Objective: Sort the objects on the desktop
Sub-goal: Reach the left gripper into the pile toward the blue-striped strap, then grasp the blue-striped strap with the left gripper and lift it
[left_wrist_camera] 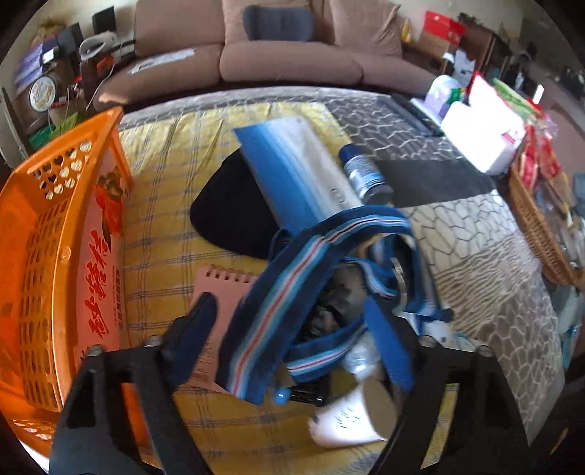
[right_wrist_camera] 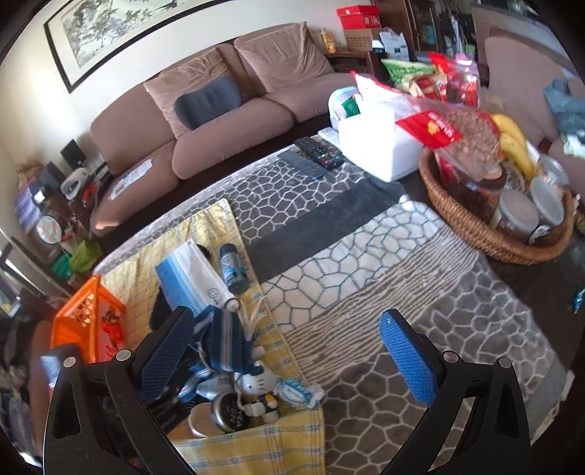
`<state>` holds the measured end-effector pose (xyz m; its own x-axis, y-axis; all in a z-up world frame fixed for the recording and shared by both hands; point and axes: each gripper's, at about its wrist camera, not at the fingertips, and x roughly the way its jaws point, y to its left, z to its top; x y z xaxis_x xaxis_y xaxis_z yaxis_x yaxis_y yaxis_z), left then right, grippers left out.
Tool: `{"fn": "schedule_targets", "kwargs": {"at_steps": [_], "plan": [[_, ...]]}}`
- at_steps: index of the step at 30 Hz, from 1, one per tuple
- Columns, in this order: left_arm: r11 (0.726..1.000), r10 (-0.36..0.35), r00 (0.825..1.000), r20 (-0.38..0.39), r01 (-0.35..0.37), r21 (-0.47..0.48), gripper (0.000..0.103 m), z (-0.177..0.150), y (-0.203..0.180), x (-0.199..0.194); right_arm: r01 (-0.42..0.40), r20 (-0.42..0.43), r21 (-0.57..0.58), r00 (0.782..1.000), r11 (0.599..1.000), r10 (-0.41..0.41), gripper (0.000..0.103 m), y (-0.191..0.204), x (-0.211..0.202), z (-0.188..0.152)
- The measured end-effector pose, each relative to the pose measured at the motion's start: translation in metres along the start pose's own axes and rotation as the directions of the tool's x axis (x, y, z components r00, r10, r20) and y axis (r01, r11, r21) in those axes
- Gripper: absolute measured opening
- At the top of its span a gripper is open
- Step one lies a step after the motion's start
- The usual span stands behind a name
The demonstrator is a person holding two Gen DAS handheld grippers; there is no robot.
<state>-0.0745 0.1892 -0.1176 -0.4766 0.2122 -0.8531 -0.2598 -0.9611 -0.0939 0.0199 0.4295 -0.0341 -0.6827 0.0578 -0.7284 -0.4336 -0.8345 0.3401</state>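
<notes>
sofa (right_wrist_camera: 219,120): brown, 12 o'clock | framed painting (right_wrist_camera: 120,33): wall above, 11 o'clock | daylight on patterned table cover (right_wrist_camera: 365,255)

So on my yellow plaid cloth (left_wrist_camera: 157,204) there's a pile: a striped blue mesh pouch (left_wrist_camera: 292,288) slumped over a white cup (left_wrist_camera: 351,420) lying on its side, with a pink spiral notepad (left_wrist_camera: 223,292) flat just beside it. A blue mask pack (left_wrist_camera: 292,171) lies across a black cap (left_wrist_camera: 226,215), and a dark spray can (left_wrist_camera: 362,171) lies right next to it. An orange basket (left_wrist_camera: 55,255) sits at the cloth's edge.
</notes>
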Motion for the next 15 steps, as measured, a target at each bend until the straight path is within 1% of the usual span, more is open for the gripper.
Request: {"fn": "schedule_targets", "kwargs": {"at_steps": [1, 2, 3, 4, 5, 7, 9, 11, 12, 14, 15], "plan": [[1.0, -0.017, 1.0, -0.012, 0.017, -0.018, 0.075, 0.001, 0.004, 0.003, 0.0, -0.006, 0.009, 1.0, 1.0, 0.0, 0.102, -0.003, 0.002, 0.001], [0.998, -0.057, 0.998, -0.026, 0.056, -0.041, 0.075, 0.0, 0.009, 0.006, 0.009, -0.01, 0.012, 1.0, 1.0, -0.009, 0.102, -0.005, 0.004, 0.001], [0.991, -0.117, 0.992, -0.048, 0.113, -0.069, 0.075, 0.0, 0.014, 0.009, 0.019, -0.015, 0.013, 1.0, 1.0, -0.019, 0.102, -0.006, 0.005, 0.002], [0.982, -0.171, 0.983, -0.074, 0.163, -0.096, 0.071, -0.001, 0.018, 0.013, 0.023, -0.018, 0.015, 1.0, 1.0, -0.023, 0.102, -0.008, 0.007, 0.002], [0.977, -0.195, 0.977, -0.088, 0.185, -0.108, 0.068, -0.003, 0.019, 0.016, 0.022, -0.02, 0.022, 1.0, 1.0, -0.021, 0.102, -0.008, 0.007, 0.002], [0.98, -0.182, 0.979, -0.091, 0.173, -0.098, 0.051, -0.006, 0.02, 0.017, -0.002, -0.026, 0.038, 1.0, 0.999, 0.003, 0.102, -0.008, 0.009, 0.001], [0.985, -0.161, 0.984, -0.081, 0.155, -0.07, 0.041, -0.007, 0.017, 0.014, -0.028, -0.035, 0.044, 0.999, 0.999, 0.029, 0.102, -0.006, 0.01, -0.001], [0.989, -0.148, 0.984, -0.095, 0.146, -0.032, 0.032, -0.008, 0.012, 0.009, -0.032, -0.038, 0.037, 0.999, 0.999, 0.033, 0.102, -0.001, 0.01, -0.002], [0.989, -0.15, 0.984, -0.098, 0.15, -0.007, 0.022, -0.008, 0.009, 0.005, -0.03, -0.039, 0.028, 0.999, 0.999, 0.031, 0.102, 0.001, 0.009, -0.002], [0.99, -0.131, 0.988, -0.079, 0.135, 0.047, 0.018, -0.007, 0.002, -0.009, -0.027, -0.038, 0.016, 0.999, 1.0, 0.027, 0.102, 0.004, 0.009, -0.003], [0.989, -0.121, 0.991, -0.06, 0.125, 0.073, 0.013, -0.007, -0.001, -0.017, -0.026, -0.039, 0.014, 0.999, 1.0, 0.026, 0.102, 0.005, 0.01, -0.003]]}}
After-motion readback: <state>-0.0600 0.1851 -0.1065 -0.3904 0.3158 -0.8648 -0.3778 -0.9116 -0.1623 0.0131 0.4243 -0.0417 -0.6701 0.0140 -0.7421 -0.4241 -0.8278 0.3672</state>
